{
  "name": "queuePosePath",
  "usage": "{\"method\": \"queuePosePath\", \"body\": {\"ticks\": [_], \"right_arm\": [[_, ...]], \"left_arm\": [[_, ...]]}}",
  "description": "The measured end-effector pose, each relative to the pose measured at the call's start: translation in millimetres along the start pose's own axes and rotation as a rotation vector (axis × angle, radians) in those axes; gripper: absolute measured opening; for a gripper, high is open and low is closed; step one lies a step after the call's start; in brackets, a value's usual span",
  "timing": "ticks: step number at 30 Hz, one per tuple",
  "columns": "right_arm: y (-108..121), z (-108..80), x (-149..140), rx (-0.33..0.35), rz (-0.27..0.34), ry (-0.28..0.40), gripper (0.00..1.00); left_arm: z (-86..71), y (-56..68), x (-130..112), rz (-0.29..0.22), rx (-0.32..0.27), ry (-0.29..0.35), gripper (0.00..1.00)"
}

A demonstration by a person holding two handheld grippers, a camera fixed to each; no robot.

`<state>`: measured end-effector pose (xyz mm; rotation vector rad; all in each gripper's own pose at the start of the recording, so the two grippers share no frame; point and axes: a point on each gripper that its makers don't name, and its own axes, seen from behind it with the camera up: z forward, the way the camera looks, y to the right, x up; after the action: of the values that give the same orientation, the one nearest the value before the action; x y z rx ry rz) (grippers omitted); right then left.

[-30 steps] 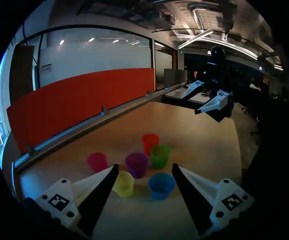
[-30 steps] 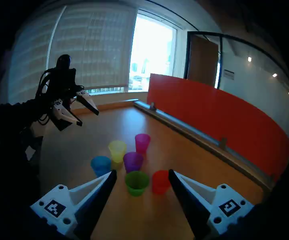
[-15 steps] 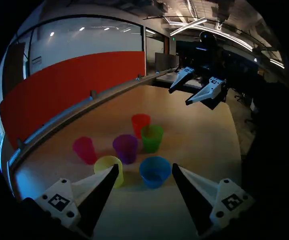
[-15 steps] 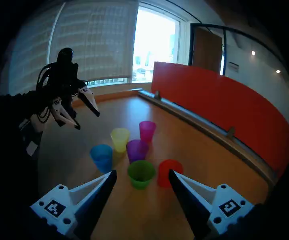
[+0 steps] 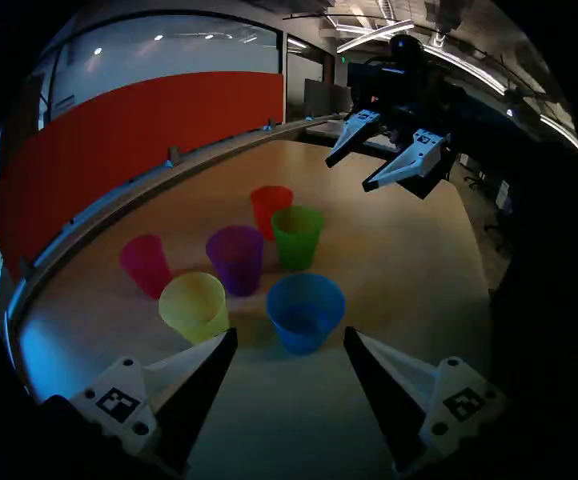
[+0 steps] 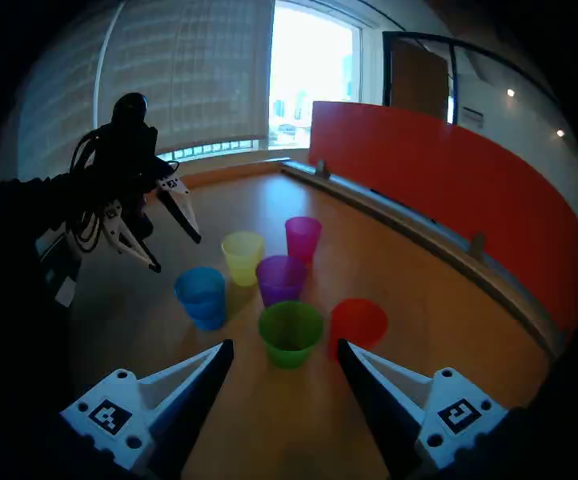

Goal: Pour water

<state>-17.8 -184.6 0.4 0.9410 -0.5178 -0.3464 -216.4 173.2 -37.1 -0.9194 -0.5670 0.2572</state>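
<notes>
Several plastic cups stand close together on a wooden table (image 5: 417,264). In the left gripper view, my left gripper (image 5: 289,338) is open, low over the table, just short of the blue cup (image 5: 305,312) and yellow cup (image 5: 194,306). Behind them stand the purple cup (image 5: 235,258), pink cup (image 5: 146,264), green cup (image 5: 296,236) and red cup (image 5: 269,209). The right gripper (image 5: 347,173) hangs open beyond them. In the right gripper view, my right gripper (image 6: 283,350) is open just short of the green cup (image 6: 291,332) and red cup (image 6: 358,322). The left gripper (image 6: 177,252) is open above the blue cup (image 6: 202,297).
A red partition (image 5: 121,144) with a metal rail runs along the table's far side. A bright window (image 6: 309,76) with blinds lies beyond the table's end. A person's dark sleeve (image 6: 25,216) holds the left gripper. Bare tabletop lies around the cup cluster.
Both grippers have moved closer to the cups and lower, so the cups look larger. The left gripper now nears the blue and yellow cups, the right the green and red ones.
</notes>
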Motion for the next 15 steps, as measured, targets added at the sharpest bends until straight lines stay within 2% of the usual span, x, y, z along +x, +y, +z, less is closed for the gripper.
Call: {"method": "queuePosePath", "body": {"ticks": [15], "right_arm": [[-2, 18.2, -15, 0.02, 0.016, -0.032, 1.0]], "left_arm": [[34.1, 8.1, -17, -0.012, -0.041, -0.044, 0.99]]}}
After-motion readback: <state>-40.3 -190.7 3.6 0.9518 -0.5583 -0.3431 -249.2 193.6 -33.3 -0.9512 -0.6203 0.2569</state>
